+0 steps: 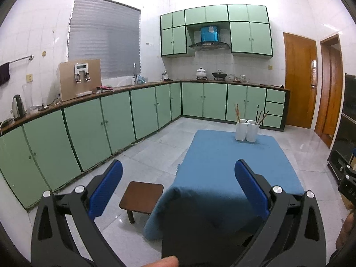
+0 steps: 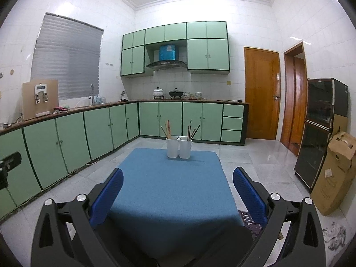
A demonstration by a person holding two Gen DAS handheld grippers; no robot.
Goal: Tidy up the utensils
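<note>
Blue cloth (image 2: 169, 191) covers our table; two white holders (image 2: 179, 147) stand at its far edge, chopsticks (image 2: 193, 131) upright inside. Left gripper (image 1: 178, 173) and right gripper (image 2: 178, 180) hover well short, jaws wide, empty, presumably readying an approach.

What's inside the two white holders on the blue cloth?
Light chopsticks stand in the left white holder, dark ones in the right holder. Their lower ends are hidden.

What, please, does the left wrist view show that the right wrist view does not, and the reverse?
Only the left wrist view shows the small brown wooden stool and the steel electric kettle. Only the right wrist view shows the tall dark glass-door cabinet and the brown cardboard box. Both show the two white utensil holders with chopsticks on the blue tablecloth, and open blue-padded grippers: left, right.
</note>
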